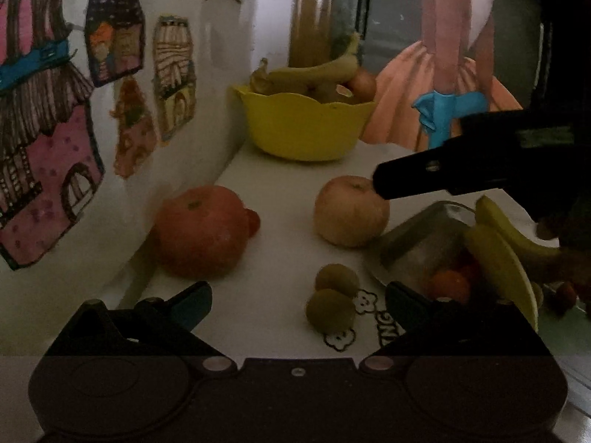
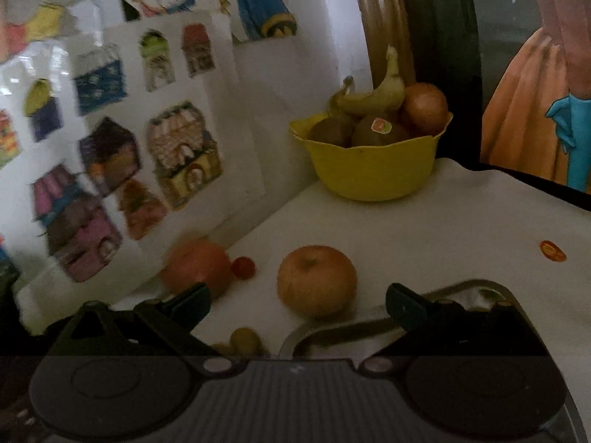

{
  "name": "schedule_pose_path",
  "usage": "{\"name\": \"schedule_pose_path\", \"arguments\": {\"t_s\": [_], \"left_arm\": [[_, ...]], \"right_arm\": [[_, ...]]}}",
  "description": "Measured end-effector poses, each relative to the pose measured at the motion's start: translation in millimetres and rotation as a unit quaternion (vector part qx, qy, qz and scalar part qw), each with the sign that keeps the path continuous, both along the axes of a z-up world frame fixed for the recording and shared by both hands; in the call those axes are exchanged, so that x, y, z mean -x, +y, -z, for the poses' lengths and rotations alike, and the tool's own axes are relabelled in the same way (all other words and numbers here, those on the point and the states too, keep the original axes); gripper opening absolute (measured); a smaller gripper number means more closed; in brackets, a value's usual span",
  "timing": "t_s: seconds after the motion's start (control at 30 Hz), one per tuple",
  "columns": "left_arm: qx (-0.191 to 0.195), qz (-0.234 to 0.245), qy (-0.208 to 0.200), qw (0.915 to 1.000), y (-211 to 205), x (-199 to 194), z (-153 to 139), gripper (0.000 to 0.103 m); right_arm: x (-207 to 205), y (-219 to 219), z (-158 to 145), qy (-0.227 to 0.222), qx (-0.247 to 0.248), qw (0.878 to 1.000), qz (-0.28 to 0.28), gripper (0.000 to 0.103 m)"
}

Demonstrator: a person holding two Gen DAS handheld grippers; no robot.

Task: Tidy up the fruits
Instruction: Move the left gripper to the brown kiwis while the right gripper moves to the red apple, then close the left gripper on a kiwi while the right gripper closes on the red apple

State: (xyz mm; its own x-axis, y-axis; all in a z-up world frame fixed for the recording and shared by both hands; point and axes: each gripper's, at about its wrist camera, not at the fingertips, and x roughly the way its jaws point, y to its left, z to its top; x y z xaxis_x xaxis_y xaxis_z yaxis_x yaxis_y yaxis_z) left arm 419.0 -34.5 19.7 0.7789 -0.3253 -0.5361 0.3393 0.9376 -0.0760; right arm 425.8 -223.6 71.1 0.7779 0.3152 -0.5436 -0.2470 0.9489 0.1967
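Fruits lie scattered on the white table [image 2: 443, 229], and the pale apple [image 2: 317, 280] serves as the landmark: behind it stands the yellow bowl [image 2: 373, 170], already holding bananas and round fruit, to its left a large orange fruit [image 2: 197, 271] with a small red one [image 2: 243, 267]. Judging by the approach, picking up the apple is the step in hand; the right gripper [image 2: 297, 301] hangs just before it, fingers apart and empty, and needs to advance and close. The left gripper [image 1: 297, 301] is likewise spread and holds nothing. Only the left view shows two green fruits [image 1: 334, 301] and a metal tray [image 1: 424, 236] with bananas beside the apple.
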Motion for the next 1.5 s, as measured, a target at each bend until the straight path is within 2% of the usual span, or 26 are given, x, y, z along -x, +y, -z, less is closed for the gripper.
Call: {"name": "schedule_pose_path", "arguments": {"t_s": [0.27,0.37,0.63,0.83,0.9,1.0,1.27,1.5], "left_arm": [[0.007,0.005,0.033,0.9994,2.1,-11.2,4.4,0.086],[0.010,0.005,0.036,0.9993,3.6,-12.6,5.0,0.080],[0.018,0.035,0.037,0.9985,-0.9,-11.7,5.4,0.059],[0.059,0.065,0.049,0.9949,-0.1,-11.4,7.5,0.046],[0.062,0.065,0.050,0.9947,0.4,-11.4,8.1,0.042],[0.068,0.059,0.053,0.9946,1.6,-12.2,8.5,0.032],[0.078,0.051,0.057,0.9940,5.9,-10.2,8.3,0.030],[0.130,0.026,0.082,0.9877,21.6,-15.4,8.6,0.030]], "right_arm": [[-51.0,1.5,22.6,0.047,-0.002,0.999,0.022,0.102],[-60.2,4.5,30.5,0.064,-0.001,0.998,0.019,0.097],[-66.3,18.6,39.6,0.085,0.029,0.996,0.002,0.087],[-66.3,28.4,43.7,0.085,0.055,0.995,0.007,0.077],[-65.9,30.2,44.2,0.082,0.063,0.995,0.014,0.073],[-67.5,31.4,43.9,0.080,0.064,0.995,0.016,0.072],[-60.0,33.6,41.4,0.075,0.056,0.996,0.009,0.072],[-47.4,31.1,31.4,0.059,0.031,0.998,-0.001,0.070]]}}
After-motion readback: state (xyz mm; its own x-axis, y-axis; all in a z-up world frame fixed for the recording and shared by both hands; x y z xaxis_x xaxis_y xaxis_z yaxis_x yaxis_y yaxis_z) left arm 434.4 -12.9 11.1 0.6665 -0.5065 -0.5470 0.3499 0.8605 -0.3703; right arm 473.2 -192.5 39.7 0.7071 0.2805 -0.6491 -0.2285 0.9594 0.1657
